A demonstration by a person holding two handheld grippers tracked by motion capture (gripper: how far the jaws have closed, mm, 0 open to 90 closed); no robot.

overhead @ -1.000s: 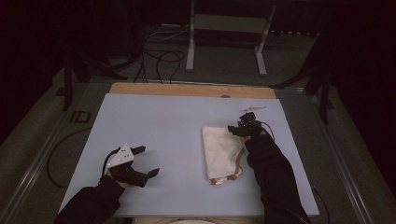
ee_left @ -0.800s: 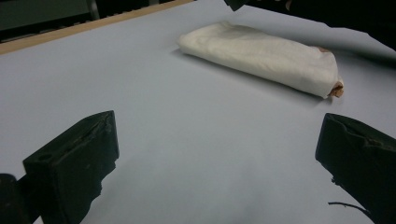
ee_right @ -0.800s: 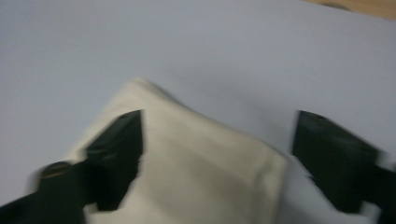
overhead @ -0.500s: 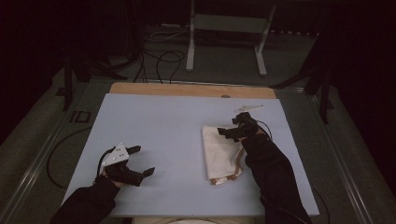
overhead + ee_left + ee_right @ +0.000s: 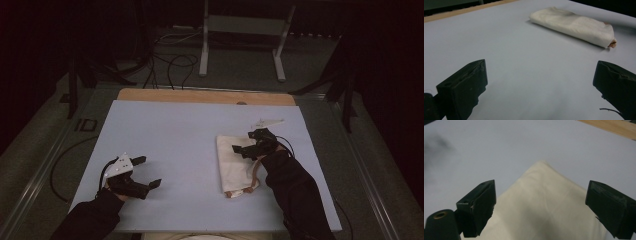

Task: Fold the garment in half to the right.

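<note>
Both my grippers gape wide, holding nothing: right gripper (image 5: 248, 141) over the folded cream cloth (image 5: 235, 162), whose brown strap (image 5: 254, 176) I catch from the high view; left gripper (image 5: 148, 171) over the bare blue mat (image 5: 175, 130).

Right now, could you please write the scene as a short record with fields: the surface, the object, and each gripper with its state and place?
surface: pale blue table top, wooden strip along its far edge
object: folded cream cloth, lying flat on the right half, a brownish edge at its near end
left gripper: open, holds nothing, near the front left of the table, apart from the cloth
right gripper: open, holds nothing, above the far part of the cloth, jaws on either side of its corner
contact: I cannot tell whether the right gripper touches the cloth
</note>
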